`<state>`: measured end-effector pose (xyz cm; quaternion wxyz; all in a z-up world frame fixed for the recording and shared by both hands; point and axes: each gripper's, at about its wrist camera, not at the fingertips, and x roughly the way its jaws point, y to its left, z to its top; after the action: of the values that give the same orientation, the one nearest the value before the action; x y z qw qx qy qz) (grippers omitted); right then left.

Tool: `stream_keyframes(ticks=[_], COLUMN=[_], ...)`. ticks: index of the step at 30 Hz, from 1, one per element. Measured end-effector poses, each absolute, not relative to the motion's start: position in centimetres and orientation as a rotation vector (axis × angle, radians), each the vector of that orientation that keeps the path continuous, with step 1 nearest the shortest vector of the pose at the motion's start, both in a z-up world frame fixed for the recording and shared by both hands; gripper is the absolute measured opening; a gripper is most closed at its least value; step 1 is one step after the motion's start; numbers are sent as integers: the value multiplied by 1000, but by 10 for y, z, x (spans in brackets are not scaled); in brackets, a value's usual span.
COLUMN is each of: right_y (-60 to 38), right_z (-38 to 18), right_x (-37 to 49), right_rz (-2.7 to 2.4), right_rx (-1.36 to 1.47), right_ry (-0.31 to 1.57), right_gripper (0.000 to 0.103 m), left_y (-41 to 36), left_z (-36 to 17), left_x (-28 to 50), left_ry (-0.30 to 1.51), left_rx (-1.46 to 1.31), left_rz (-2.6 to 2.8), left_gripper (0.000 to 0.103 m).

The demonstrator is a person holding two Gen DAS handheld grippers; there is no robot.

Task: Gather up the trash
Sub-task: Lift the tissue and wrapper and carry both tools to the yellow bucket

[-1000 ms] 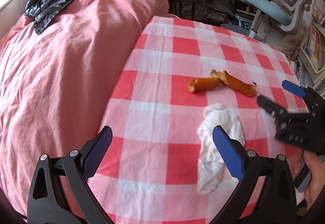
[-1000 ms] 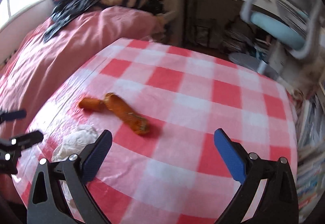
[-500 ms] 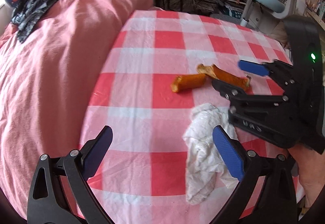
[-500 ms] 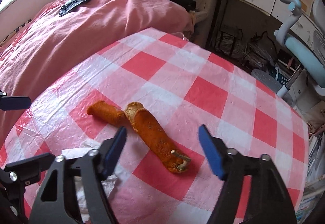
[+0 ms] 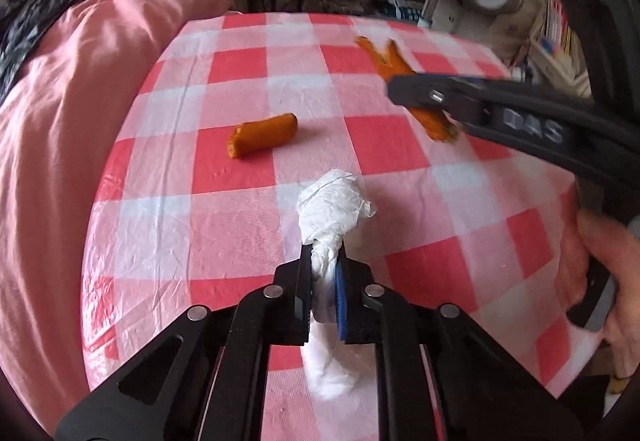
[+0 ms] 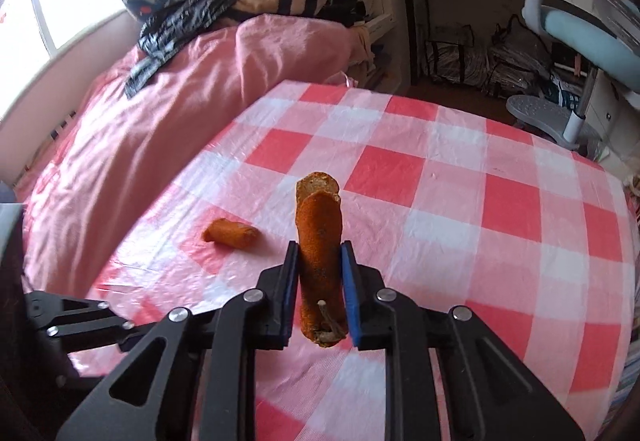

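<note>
Right claw clamped on long orange peel, above checked counter.

Right claw (image 6: 319,283) grips the long orange peel (image 6: 320,241) between both blue pads; the peel points forward, stem end nearest the camera. A short orange peel (image 6: 230,233) lies on the red-and-white counter (image 6: 460,209), left of the claw. Pink bed (image 6: 160,129) borders the counter's left edge. Left claw (image 6: 80,319) shows at lower left.

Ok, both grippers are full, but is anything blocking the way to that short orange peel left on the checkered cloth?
Nothing visible does. The short peel lies alone on bare checkered cloth, apart from the tissue and long peel.
</note>
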<state>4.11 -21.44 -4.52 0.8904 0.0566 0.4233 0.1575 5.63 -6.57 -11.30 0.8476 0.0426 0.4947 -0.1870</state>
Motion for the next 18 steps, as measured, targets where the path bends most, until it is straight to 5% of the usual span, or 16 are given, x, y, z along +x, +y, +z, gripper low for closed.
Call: stream_keyframes(ticks=[11,18], right_y=[-189,-152], right_z=[-17,-61], right_x=[-81,-183], right_rz=[417,483], right_rx=[132,78], right_ry=[836,981], right_gripper=[21,21], left_y=[-6,22], left_z=[-70,-70], left_x=[-17,-86], left_ry=[944,955], left_rx=[-94,-122], left_rz=[-363,-346], left_gripper=[9,9])
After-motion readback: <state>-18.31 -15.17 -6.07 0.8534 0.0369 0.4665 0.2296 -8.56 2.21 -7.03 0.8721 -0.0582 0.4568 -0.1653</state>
